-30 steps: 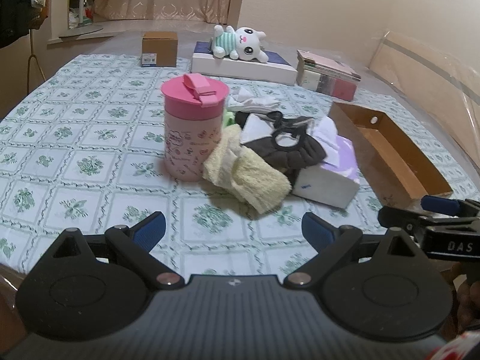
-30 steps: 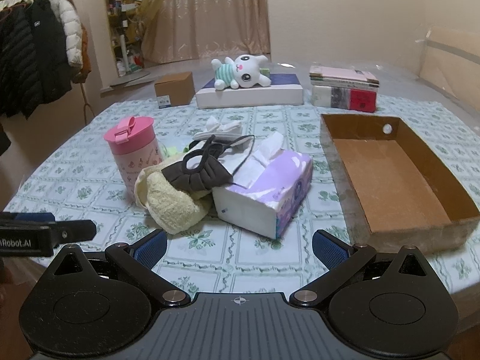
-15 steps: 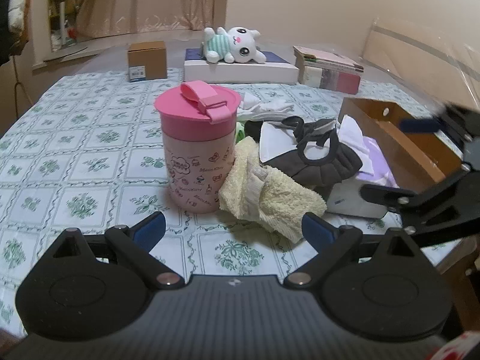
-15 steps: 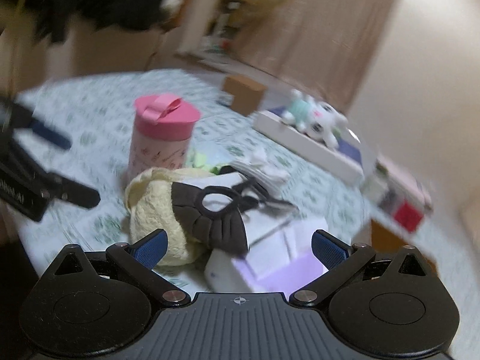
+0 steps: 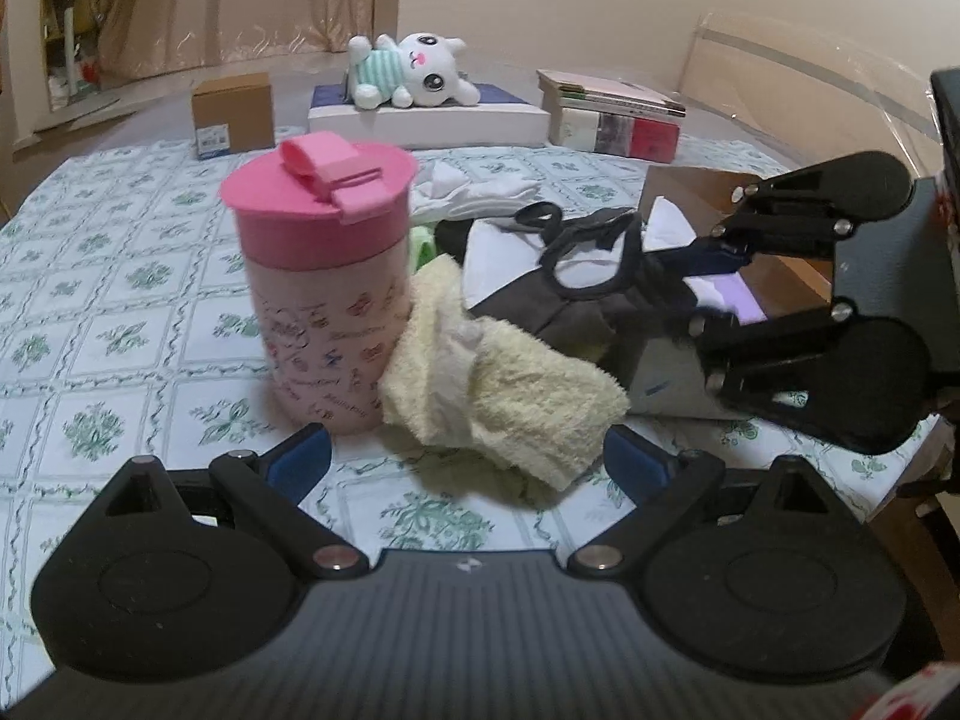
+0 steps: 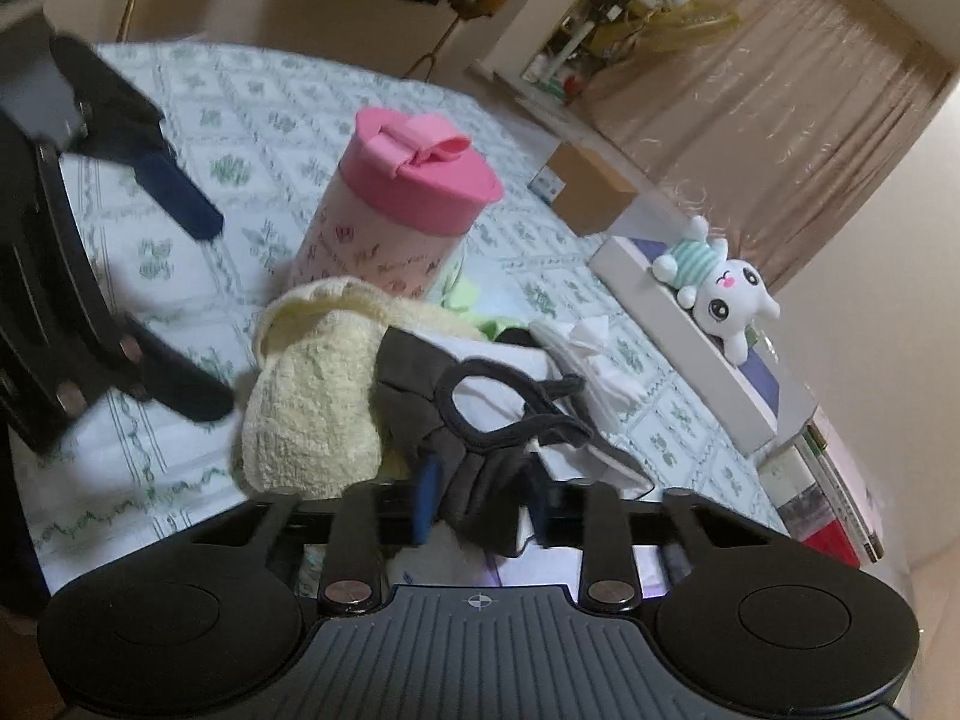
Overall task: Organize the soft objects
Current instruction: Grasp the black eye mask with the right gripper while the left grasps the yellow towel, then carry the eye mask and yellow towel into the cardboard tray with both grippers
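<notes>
A pile of soft things lies beside a pink tumbler (image 5: 324, 276) on the flowered tablecloth. It holds a yellow towel (image 5: 510, 396), a dark grey cloth with loop straps (image 5: 576, 294) and white cloths (image 5: 474, 192). My right gripper (image 6: 483, 498) is rolled on its side, and its jaws are closing with the grey cloth (image 6: 480, 456) pinched between the blue pads. In the left wrist view the right gripper (image 5: 690, 294) comes in from the right over the tissue box (image 5: 660, 372). Just short of the towel, my left gripper (image 5: 468, 459) stands open with nothing between its fingers.
A brown cardboard tray (image 5: 690, 192) lies right of the pile. At the back, a white plush (image 5: 414, 69) lies on a flat white box (image 5: 432, 114), between a small cardboard box (image 5: 231, 114) and stacked books (image 5: 612, 114). A green cloth (image 5: 423, 246) peeks from behind the tumbler.
My right gripper rolled over, moved into the pile and closed its jaws from wide open onto the grey cloth. My left gripper came closer to the tumbler and towel, staying open.
</notes>
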`<state>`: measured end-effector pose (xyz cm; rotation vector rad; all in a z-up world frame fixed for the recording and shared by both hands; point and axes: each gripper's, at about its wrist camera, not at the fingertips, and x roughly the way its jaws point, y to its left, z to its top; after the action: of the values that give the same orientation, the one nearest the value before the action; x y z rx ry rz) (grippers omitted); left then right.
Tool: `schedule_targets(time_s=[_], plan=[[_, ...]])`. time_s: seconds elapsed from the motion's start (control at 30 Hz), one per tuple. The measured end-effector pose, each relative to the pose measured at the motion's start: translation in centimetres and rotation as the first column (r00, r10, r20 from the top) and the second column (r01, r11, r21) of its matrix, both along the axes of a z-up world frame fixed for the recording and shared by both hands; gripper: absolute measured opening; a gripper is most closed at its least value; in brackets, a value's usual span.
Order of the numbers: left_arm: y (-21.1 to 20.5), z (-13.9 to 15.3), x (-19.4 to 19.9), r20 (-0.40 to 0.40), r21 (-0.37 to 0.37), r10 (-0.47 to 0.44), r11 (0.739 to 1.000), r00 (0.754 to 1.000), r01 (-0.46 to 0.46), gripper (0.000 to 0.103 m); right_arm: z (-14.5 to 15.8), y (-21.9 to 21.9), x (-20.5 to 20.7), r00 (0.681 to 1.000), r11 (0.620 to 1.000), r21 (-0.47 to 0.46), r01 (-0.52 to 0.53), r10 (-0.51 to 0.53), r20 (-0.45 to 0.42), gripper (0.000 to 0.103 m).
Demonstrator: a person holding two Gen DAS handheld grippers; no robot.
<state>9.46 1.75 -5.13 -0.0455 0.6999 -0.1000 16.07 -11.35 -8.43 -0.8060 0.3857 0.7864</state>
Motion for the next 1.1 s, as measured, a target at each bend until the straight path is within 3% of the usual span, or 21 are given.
schedule_targets(time_s=[0.03,0.23,0.4,0.67,0.73,0.83,1.1], plan=[[-0.3,0.0,0.2,0.004,0.005,-0.003,1.000,1.000,0.003,0.096,0.3,-0.2,0.1,1.000,1.000,0.020,0.008,-0.008,0.002,0.003],[-2.3,-0.2,1.2,0.025,0.062,-0.019,0.998,1.000,0.018,0.096,3.4,-2.2,-0.5,0.996,0.983,0.173,0.065,-0.074,0.043,0.003],[-3.7,-0.8,2.3,0.041,0.113,-0.010,0.994,0.999,0.005,0.093,6.2,-4.7,-0.8,0.985,0.939,0.310,0.148,-0.169,0.045,0.003],[-4.3,-1.7,3.7,0.027,0.167,0.007,0.986,1.000,-0.011,0.057,8.2,-8.7,-1.7,0.949,0.854,0.435,0.285,-0.314,-0.004,0.003],[-4.3,-1.7,3.7,0.023,0.173,0.005,0.985,1.000,-0.009,0.035,8.5,-9.4,-2.1,0.941,0.838,0.449,0.310,-0.338,-0.018,0.003],[-4.3,-1.4,3.6,0.015,0.174,-0.012,0.985,1.000,0.009,0.014,8.8,-10.6,-2.9,0.933,0.823,0.460,0.332,-0.358,-0.034,0.003],[-4.3,1.5,2.2,0.056,0.187,-0.074,0.980,0.996,0.062,0.008,10.5,-12.1,-4.4,0.927,0.800,0.493,0.342,-0.374,-0.034,0.003]])
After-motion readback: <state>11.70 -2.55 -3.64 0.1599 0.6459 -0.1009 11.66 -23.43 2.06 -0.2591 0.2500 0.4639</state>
